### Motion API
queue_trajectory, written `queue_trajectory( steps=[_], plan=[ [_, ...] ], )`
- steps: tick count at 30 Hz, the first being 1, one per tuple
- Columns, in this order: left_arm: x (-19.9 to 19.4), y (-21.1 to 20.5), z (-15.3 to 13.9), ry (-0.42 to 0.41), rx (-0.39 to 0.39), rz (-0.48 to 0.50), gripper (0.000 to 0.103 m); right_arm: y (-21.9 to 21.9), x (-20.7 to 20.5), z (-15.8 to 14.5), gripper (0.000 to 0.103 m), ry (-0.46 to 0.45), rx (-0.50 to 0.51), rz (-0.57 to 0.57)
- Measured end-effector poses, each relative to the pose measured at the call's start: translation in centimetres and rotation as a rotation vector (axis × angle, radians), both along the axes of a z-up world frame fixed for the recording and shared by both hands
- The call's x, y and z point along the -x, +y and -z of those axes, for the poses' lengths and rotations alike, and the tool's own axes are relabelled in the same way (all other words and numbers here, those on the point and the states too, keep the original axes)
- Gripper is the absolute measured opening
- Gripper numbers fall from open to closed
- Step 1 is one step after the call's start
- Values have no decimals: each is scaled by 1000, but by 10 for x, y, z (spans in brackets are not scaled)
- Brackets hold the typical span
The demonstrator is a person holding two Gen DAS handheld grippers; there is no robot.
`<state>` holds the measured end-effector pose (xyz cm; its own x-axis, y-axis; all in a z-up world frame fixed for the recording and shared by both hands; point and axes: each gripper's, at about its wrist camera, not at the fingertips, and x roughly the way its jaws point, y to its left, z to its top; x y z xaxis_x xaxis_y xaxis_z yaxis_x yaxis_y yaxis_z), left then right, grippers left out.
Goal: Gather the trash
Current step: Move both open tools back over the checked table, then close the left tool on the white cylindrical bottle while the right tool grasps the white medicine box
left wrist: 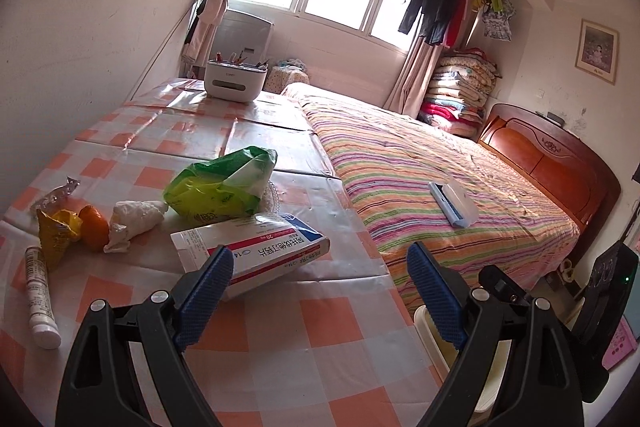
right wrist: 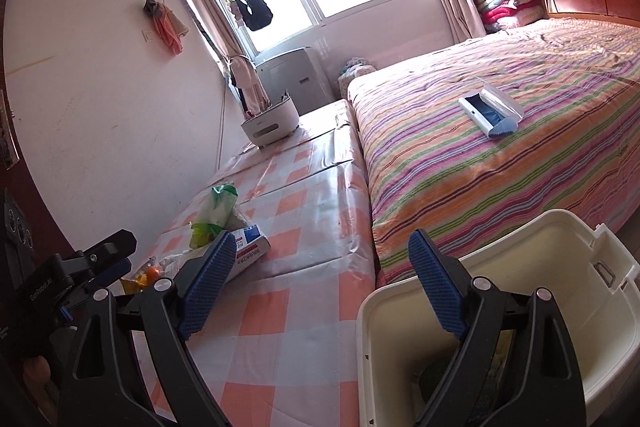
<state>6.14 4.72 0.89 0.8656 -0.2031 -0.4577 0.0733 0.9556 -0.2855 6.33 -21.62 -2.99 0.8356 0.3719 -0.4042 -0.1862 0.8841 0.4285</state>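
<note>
Gaping wide over the orange-and-white checked plastic tablecloth (left wrist: 280, 327), black left gripper with blue ribbed pads (left wrist: 320, 291), gripping nothing, with the white cardboard medicine box with blue and red print (left wrist: 256, 247) lying just beyond its left fingertip. Lying behind that box, toward the middle of the tabletop: crumpled green-and-white plastic bag (left wrist: 222, 187). Sitting toward the tabletop's left edge: crumpled white tissue (left wrist: 134, 223), small orange fruit (left wrist: 95, 227), torn yellow foil wrapper (left wrist: 56, 235), clear crinkled wrapper (left wrist: 56, 195) and white cylindrical tube with printed label (left wrist: 40, 299). Standing at the tabletop's far edge: white rounded plastic container with pens (left wrist: 235, 81).

Hanging equally wide open and empty, black right gripper with blue ribbed pads (right wrist: 322, 291), its right finger hovering above the cream plastic bin (right wrist: 500, 267) sitting off the tabletop's right edge, beside the bed with a striped cover (right wrist: 500, 131). Showing dimly inside the bin, something dark green, too hidden for telling. Resting on the bed: white-and-blue lint brush (right wrist: 490, 111).
</note>
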Motion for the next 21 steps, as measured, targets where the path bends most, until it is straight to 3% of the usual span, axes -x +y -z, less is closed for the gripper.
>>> queue_trajectory(
  steps=[8, 21],
  plan=[
    [9, 48, 5, 13, -6, -109, 86, 41, -13, 6, 87, 28, 28, -95],
    [25, 134, 24, 81, 63, -311, 86, 100, -29, 17, 87, 80, 63, -235]
  ],
)
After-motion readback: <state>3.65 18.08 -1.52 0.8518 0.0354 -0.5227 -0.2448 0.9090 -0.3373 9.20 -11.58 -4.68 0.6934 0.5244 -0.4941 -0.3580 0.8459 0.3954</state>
